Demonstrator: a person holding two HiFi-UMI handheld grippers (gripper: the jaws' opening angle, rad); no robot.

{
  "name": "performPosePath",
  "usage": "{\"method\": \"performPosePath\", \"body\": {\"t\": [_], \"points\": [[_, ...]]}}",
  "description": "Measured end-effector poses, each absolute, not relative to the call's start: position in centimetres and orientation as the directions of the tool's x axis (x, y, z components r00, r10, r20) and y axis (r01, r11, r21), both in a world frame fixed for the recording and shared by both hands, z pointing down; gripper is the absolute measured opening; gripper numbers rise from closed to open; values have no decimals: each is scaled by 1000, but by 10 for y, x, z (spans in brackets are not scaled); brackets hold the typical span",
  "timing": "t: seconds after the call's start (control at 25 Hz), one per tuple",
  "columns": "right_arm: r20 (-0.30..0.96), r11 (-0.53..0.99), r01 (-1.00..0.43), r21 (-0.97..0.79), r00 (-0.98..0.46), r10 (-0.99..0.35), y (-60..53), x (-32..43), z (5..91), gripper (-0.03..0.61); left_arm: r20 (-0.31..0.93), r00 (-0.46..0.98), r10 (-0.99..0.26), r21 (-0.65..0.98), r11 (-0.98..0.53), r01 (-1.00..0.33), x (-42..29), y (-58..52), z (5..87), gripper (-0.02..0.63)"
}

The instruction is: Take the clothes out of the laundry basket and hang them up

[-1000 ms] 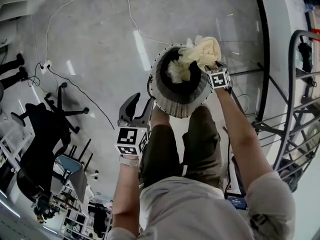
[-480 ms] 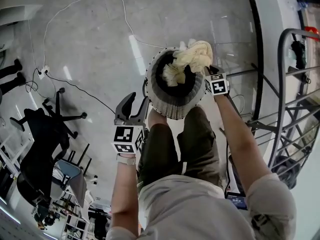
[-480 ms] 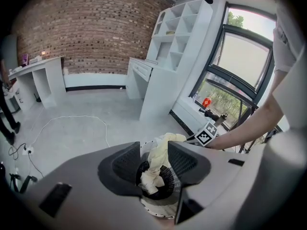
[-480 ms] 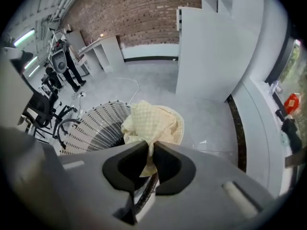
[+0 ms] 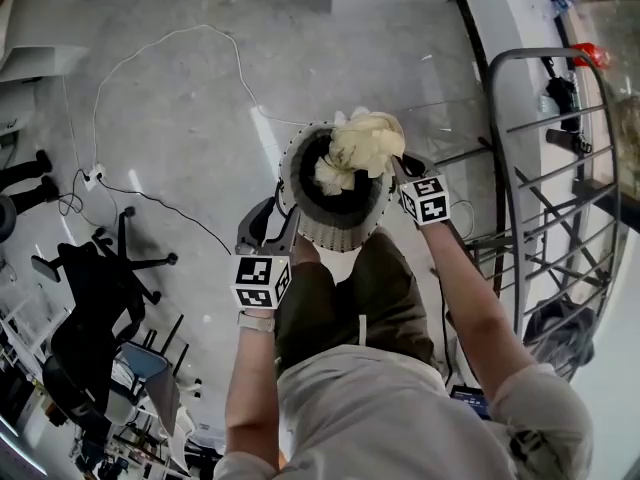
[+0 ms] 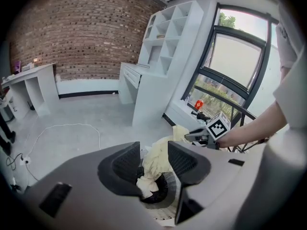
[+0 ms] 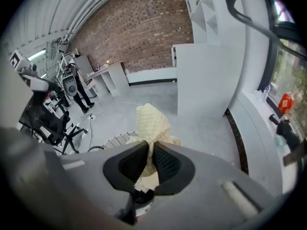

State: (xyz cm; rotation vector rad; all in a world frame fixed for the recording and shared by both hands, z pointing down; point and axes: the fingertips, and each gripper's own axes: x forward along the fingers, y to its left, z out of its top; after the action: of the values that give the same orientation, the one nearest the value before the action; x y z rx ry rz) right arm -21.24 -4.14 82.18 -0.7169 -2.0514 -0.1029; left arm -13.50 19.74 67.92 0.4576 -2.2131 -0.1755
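Observation:
A round slatted laundry basket (image 5: 340,226) stands on the floor in front of the person's legs. A pale yellow waffle-knit garment (image 5: 365,143) bulges out over its far rim. My right gripper (image 5: 396,165) has just been closing, and it is shut on a fold of the garment (image 7: 151,121), which stands up between the jaws above the basket (image 7: 112,140). My left gripper (image 5: 270,218) hangs open at the basket's near left side, holding nothing. In the left gripper view the garment (image 6: 158,157) and basket (image 6: 165,210) show beyond its jaws (image 6: 153,164).
A metal drying rack (image 5: 540,168) stands at the right by the window. A black office chair (image 5: 90,268) and a white cable (image 5: 180,48) lie on the floor at the left. A white shelf unit (image 6: 163,42) is ahead. People stand far off (image 7: 79,92).
The right gripper has risen with the yellow garment in its jaws, drawing the cloth higher out of the basket. The left gripper has come up a little beside the basket.

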Motion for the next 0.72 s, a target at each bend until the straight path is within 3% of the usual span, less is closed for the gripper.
{"method": "performPosePath", "body": {"t": [0.36, 0.72], "points": [[665, 877, 441, -193, -598, 447, -39, -211, 681, 29, 684, -498, -533, 308, 830, -466, -153, 178, 654, 178], [521, 950, 288, -118, -797, 306, -55, -193, 544, 29, 665, -360, -654, 291, 671, -682, -155, 176, 644, 186]]}}
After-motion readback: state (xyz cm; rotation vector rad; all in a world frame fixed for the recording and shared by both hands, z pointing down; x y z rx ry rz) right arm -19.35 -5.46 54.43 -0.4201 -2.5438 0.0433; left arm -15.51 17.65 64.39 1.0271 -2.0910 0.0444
